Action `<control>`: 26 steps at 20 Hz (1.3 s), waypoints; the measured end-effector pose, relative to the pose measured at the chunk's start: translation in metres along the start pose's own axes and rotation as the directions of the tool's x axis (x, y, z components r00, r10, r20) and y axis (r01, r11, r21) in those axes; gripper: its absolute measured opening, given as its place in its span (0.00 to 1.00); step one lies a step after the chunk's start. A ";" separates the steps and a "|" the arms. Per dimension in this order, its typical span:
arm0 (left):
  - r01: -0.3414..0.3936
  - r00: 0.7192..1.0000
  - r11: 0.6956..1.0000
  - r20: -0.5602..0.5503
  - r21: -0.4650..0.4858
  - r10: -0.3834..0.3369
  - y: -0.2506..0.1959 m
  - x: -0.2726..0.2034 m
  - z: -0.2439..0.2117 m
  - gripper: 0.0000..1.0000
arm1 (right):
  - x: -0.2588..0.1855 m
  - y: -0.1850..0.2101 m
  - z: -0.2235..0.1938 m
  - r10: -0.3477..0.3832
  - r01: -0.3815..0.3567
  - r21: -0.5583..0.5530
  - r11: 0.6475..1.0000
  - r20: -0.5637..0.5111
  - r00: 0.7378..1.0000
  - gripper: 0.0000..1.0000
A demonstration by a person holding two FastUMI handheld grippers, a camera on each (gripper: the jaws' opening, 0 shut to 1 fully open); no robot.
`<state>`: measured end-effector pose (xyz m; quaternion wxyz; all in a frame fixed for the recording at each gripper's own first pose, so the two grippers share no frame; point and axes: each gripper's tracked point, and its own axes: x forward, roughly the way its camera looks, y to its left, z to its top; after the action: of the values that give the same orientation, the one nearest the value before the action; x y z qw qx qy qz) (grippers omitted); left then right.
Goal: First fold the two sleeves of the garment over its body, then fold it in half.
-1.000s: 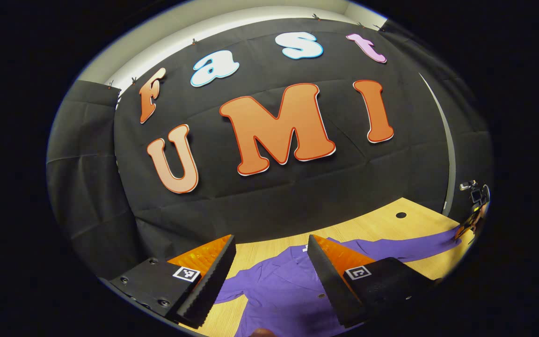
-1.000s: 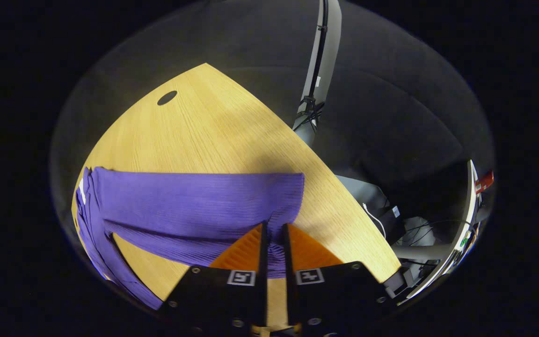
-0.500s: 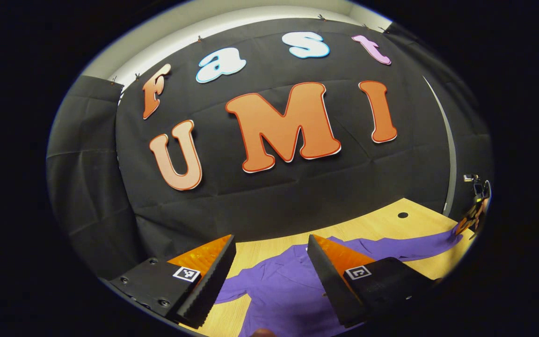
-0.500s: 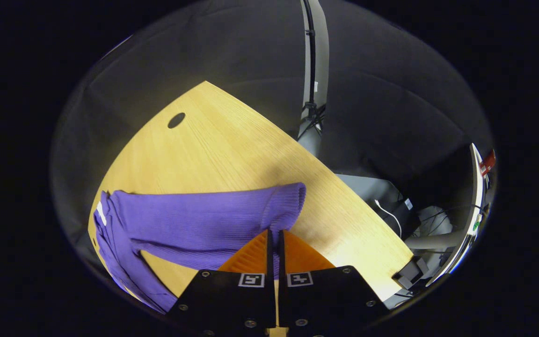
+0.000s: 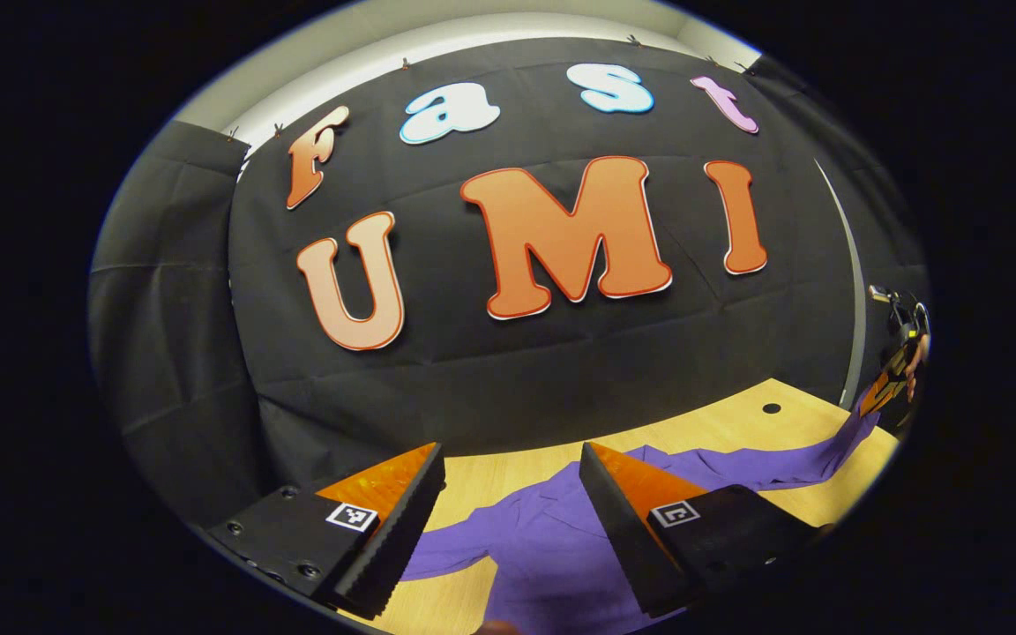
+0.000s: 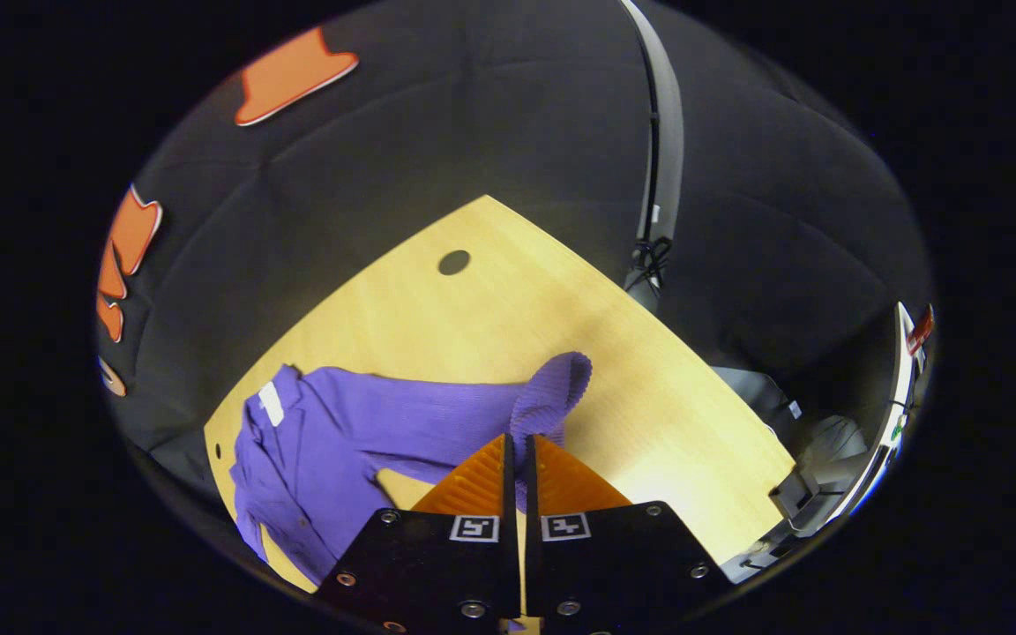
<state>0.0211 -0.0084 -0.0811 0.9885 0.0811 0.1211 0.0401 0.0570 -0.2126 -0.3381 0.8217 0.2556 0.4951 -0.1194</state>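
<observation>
Pinching what seems the sleeve cuff, right claw lifts it; left claw gapes wide.

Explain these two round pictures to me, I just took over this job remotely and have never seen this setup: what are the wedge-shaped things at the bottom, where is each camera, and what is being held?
Each picture comes from a camera that rides on a handheld two-finger gripper and looks forward along its fingers; a person holds one gripper in each hand. The wedges at the bottom are that gripper's own fingers.

In the left gripper view, the left gripper is open and holds nothing. It hangs over the body of a purple garment spread on a wooden table, facing the booth's black cloth wall.

In the right gripper view, the right gripper is shut on the cuff end of the sleeve, whose cuff curls upward above the table. The same gripper shows far off at the right edge of the left gripper view, with the sleeve rising toward it.

Neither sleeve lies over the body yet.
</observation>
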 end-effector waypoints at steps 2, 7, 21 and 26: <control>-0.009 1.000 1.000 0.004 -0.006 0.009 0.017 0.001 -0.002 0.96 | -0.015 0.030 0.002 0.030 -0.030 -0.032 0.999 0.015 0.999 0.03; -0.031 0.999 0.999 0.009 -0.037 0.032 0.062 0.008 -0.008 0.96 | -0.054 0.102 0.005 0.097 -0.087 -0.132 0.987 0.069 0.993 0.03; -0.110 0.994 0.992 -0.026 -0.065 0.109 0.185 0.010 -0.044 0.96 | -0.103 0.322 -0.047 0.288 -0.245 -0.400 0.883 0.050 0.956 0.02; -0.153 0.987 0.986 -0.066 -0.069 0.149 0.221 0.011 -0.065 0.96 | -0.099 0.389 -0.085 0.342 -0.311 -0.447 0.839 -0.011 0.940 0.03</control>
<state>0.0022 0.2201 -0.1079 0.9808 0.0523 0.1432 0.1217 0.1204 0.1549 -0.1661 0.8829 0.1386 0.4296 0.1291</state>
